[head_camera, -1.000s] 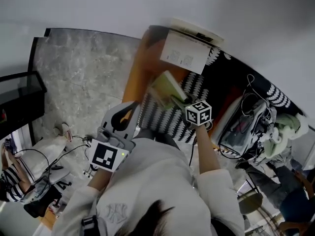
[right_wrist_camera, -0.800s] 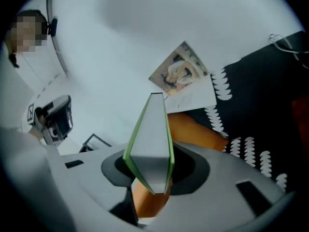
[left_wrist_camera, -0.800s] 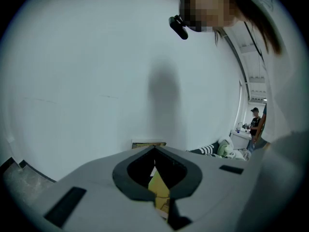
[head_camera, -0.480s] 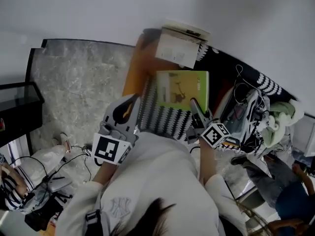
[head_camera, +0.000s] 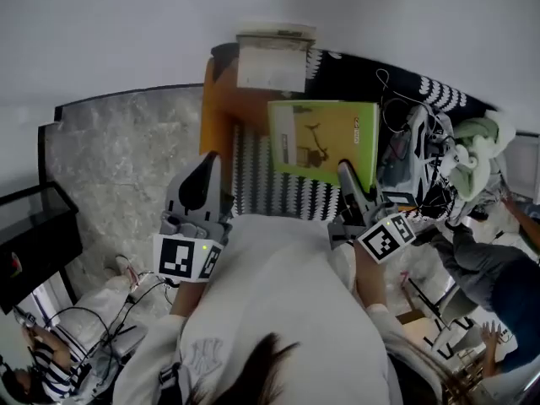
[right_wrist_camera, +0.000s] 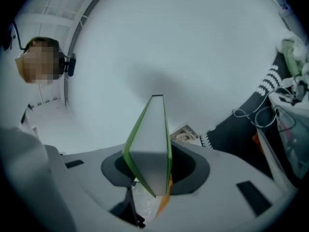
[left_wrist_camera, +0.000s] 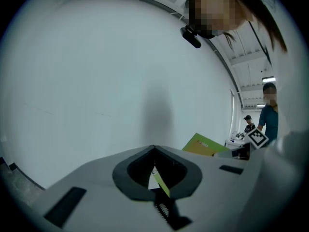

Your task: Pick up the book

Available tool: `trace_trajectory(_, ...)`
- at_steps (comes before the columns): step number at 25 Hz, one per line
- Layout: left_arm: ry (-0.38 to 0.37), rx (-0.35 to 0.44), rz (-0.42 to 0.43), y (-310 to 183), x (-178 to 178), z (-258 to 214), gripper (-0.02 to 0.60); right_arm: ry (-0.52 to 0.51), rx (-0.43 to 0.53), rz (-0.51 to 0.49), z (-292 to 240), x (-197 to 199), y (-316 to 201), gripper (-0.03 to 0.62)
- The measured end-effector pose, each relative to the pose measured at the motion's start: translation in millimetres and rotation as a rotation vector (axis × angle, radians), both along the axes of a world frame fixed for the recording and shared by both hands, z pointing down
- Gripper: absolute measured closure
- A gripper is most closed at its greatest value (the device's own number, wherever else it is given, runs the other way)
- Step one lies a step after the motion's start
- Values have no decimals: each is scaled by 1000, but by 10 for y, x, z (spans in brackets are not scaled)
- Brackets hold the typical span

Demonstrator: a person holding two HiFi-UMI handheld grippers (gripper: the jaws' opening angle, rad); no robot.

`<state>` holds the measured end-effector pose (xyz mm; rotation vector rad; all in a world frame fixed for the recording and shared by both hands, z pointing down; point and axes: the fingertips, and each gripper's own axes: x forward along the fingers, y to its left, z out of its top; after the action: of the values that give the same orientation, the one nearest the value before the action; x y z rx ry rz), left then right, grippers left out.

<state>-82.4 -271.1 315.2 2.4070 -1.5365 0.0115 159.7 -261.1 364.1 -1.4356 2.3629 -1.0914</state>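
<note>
- The green book (head_camera: 325,137) hangs in the air above the black-and-white patterned cloth (head_camera: 278,188), its cover facing up and its lower right corner caught in the right gripper (head_camera: 348,175).
- In the right gripper view the jaws are clamped on the book's edge, and the book stands out from them towards the white wall (head_camera: 126,32).
- The left gripper (head_camera: 205,165) hovers over the cloth's left edge with its jaws closed together and nothing between them.
- A pale open booklet (head_camera: 270,57) leans against the wall beyond the cloth's far edge.
- An orange surface (head_camera: 218,116) shows along the cloth's left and far sides.
- A heap of cables and gear (head_camera: 418,154) lies on the cloth's right part, with a pale green garment (head_camera: 481,137) further right.
- Nothing lies between either gripper and the cloth.
- A grey marbled floor (head_camera: 118,154) spreads out to the left of the cloth.
- A person in a striped top (head_camera: 38,374) sits well to the cloth's lower left, and another person's dark trouser legs (head_camera: 498,268) show to its lower right.
</note>
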Motion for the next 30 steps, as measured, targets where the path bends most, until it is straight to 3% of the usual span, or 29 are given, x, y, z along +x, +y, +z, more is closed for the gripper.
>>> trace_trajectory(2,-36,2,-12,62,-47,-85,572,16,8,-27,-139,-95,114,444)
trace_trajectory(5,-106,41,6,145,-4,-231,572,-67,11,-40,-324,-198,269,444)
trace_trajectory(9,-45,86,74,81,329,-329,572,-104,53,30,-514,20,344,444)
trace_trajectory(14,-42,105,66,96,358,-328,572,-100,49,44,-483,53,397,444)
trace_trajectory(24,-28,124,-51,238,-159,-383,572,-23,73,-18,-439,-136,449,444)
trace_trajectory(30,-38,108,-122,418,-408,-375,572,-28,61,-45,-379,-217,550,444)
